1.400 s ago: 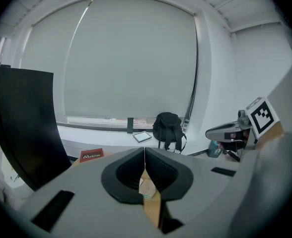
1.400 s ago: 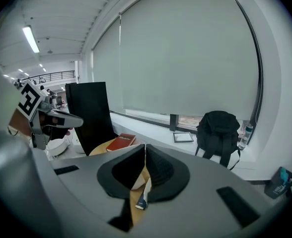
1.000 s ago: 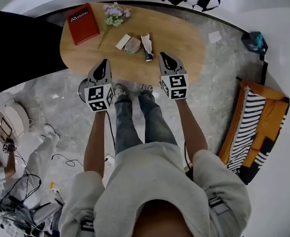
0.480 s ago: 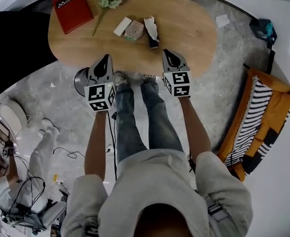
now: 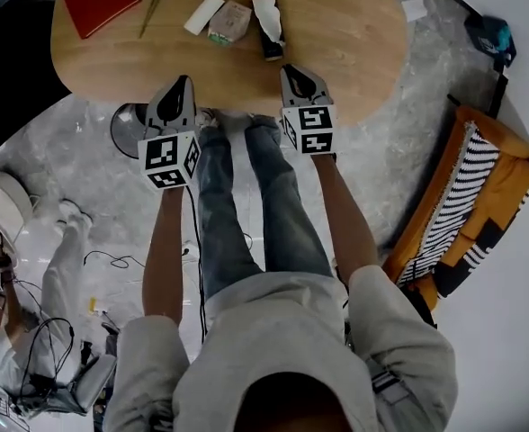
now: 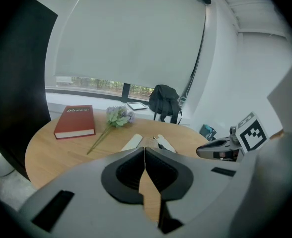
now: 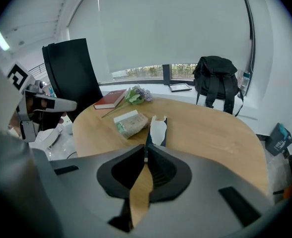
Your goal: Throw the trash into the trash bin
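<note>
So far nothing is binned: the white packet (image 5: 202, 13), the crumpled carton (image 5: 229, 22) and the torn wrapper (image 5: 268, 21) lie side by side on the wooden table (image 5: 363, 52), untouched. The left gripper (image 5: 182, 83) and the right gripper (image 5: 292, 70) hover over the table's near edge, short of the trash, each with its jaws pressed together on nothing. Reaching, grasping, carrying and dropping are all left. No bin shows clearly; the round grey thing (image 5: 125, 131) under the table may be one.
</note>
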{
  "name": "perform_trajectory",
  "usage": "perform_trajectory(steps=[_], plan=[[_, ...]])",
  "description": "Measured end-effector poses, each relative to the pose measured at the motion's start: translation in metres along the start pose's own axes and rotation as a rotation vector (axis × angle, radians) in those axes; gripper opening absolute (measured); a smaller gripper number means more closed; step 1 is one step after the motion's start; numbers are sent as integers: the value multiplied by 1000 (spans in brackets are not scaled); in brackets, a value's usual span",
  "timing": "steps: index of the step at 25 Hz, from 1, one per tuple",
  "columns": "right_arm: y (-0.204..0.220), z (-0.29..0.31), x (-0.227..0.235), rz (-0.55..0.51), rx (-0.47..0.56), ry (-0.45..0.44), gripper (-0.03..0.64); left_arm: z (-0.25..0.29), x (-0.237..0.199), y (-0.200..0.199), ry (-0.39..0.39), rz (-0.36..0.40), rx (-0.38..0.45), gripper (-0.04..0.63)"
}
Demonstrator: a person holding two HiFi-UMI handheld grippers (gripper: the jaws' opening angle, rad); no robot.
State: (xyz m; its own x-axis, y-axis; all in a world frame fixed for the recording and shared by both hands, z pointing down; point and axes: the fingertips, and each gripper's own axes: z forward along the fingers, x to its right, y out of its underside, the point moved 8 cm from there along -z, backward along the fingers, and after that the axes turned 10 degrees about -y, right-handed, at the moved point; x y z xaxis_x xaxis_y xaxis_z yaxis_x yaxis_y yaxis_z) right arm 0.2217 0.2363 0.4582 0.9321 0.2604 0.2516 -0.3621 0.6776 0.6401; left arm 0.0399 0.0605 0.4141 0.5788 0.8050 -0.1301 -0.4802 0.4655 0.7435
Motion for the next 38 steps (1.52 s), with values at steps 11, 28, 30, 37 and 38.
perform_trajectory(steps=[11,28,30,37,38], plan=[[38,42,14,49,-90,-30,270,14,6,32,3,-12,-34,20],[31,89,15,34,-176,50,254,13,1,38,-7,-34,-48,20],[30,89,16,30,-172,54,227,13,-1,36,-9,-37,-44,20],[24,72,21,4,-121,51,222,13,-4,31,-19,-49,-29,20],[21,67,20,-7,-107,48,222,12,-5,31,-25,-53,-26,20]])
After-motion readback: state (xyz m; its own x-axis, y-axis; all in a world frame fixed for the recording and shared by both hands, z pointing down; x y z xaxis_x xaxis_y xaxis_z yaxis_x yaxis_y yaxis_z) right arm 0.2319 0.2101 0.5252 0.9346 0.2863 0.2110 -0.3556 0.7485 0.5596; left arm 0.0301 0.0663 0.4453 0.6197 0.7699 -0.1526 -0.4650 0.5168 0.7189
